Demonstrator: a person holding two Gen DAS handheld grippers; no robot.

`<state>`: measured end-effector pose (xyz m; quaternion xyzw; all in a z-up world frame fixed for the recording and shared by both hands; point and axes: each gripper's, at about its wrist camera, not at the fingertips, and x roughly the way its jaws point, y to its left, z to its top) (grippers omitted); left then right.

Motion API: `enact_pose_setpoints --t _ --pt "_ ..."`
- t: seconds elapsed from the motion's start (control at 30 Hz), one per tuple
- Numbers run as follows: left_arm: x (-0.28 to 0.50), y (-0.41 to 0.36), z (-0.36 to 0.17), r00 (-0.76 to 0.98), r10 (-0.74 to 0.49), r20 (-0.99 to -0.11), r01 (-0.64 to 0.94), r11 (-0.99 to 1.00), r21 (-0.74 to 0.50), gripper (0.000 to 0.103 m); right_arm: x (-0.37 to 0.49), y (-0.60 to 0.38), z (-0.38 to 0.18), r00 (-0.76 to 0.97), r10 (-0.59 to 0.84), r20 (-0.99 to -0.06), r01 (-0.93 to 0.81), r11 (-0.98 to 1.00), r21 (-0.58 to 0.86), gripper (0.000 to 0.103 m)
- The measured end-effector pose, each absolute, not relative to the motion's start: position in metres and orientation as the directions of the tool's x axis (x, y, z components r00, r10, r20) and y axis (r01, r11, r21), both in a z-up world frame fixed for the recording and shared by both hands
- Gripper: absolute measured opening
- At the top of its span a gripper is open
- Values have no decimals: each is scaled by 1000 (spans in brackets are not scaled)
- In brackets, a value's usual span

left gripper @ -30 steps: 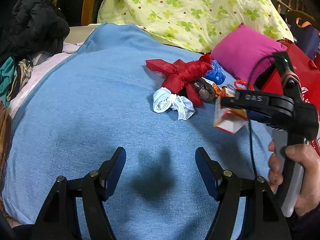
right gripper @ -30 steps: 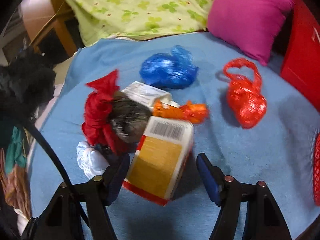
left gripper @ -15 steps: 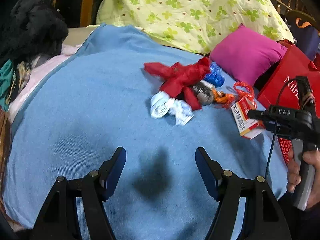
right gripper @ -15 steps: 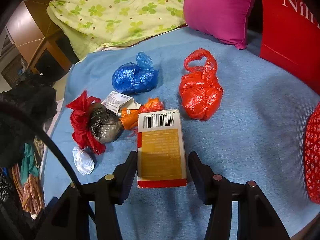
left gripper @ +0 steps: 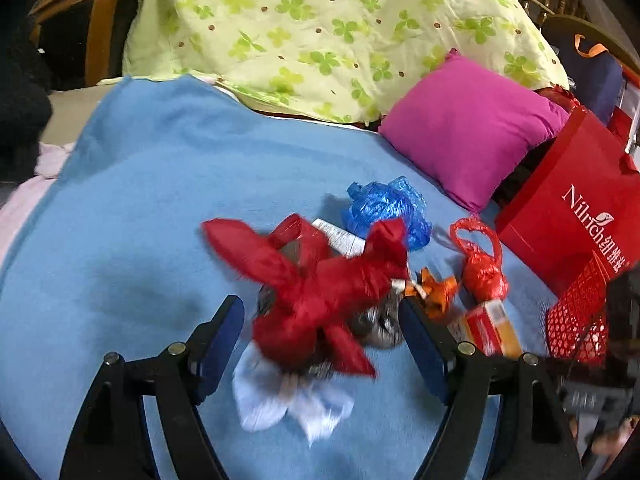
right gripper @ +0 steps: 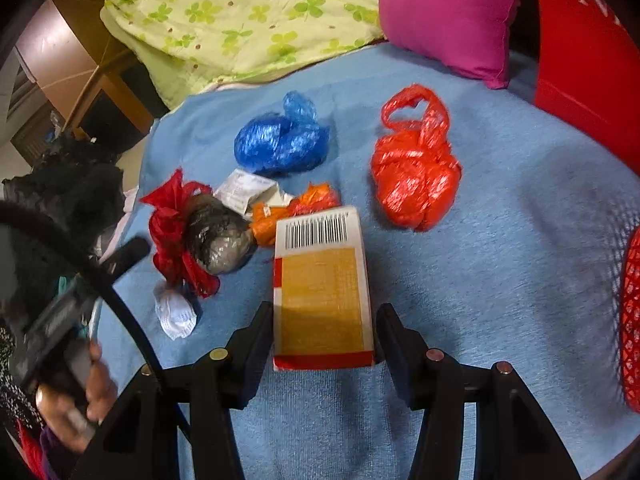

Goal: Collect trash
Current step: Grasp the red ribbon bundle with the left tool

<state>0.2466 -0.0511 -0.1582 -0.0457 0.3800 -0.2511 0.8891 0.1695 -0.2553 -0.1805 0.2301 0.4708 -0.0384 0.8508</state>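
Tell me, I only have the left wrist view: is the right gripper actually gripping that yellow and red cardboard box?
Observer: Yes. In the right wrist view the right gripper has both fingers pressed against the long sides of the yellow and red cardboard box.
Operator: Which end of it points away from the gripper?
Observer: The white end with a barcode, facing the crumpled orange plastic wrapper.
Operator: What is the blurry grey thing beside the crumpled red plastic bag?
Observer: A crinkled grey-black plastic bundle, lying against that bag's side.
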Motion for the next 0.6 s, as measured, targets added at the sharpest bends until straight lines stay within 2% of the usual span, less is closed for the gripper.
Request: enact_pose_setpoints --t 0.17,0.33,0.37,0.47,0.53,0.6 --pt "260 -66 -163 580 -489 -652 430 863 -265 79 172 -250 -184 543 151 -826 280 895 347 56" --pt "263 -64 -166 561 -494 -664 442 857 -265 53 174 -244 -182 542 155 -826 261 903 341 56" --pt "263 -62 -165 558 -502 -661 447 853 -270 42 174 -243 -182 540 148 -828 262 906 333 56" --pt "262 -57 -162 563 -504 -655 443 853 -276 39 174 -236 -174 553 99 -827 251 927 279 57" --pt "262 -52 -160 571 -505 -647 437 854 -281 36 173 -233 -170 566 84 -820 241 935 262 66" --pt "261 -45 -156 578 -520 -629 429 849 -307 34 172 -231 -167 576 77 -814 237 937 257 68"
